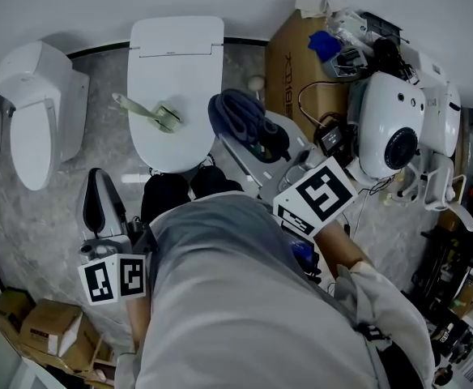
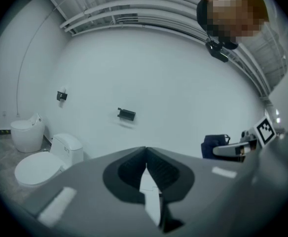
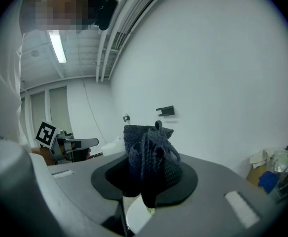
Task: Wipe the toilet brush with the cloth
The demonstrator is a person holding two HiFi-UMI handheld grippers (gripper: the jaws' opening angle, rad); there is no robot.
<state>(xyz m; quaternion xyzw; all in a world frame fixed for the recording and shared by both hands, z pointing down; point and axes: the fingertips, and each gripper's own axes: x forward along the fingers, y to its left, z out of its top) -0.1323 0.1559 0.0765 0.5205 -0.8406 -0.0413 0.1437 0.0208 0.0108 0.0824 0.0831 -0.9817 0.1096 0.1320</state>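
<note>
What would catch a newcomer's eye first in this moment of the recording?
The dark blue cloth stands out first, bunched in the jaws of the right gripper just right of the toilet. Next comes the pale green toilet brush, lying on the closed white toilet lid, apart from both grippers. The left gripper is shut on nothing, low at the person's left.

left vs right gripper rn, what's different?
The left gripper is shut on nothing; the right gripper clamps the dark blue cloth. In the head view the left gripper sits low by the person's side, while the right gripper reaches further out, beside the toilet lid. Shared: neither touches the toilet brush lying on that lid.
</note>
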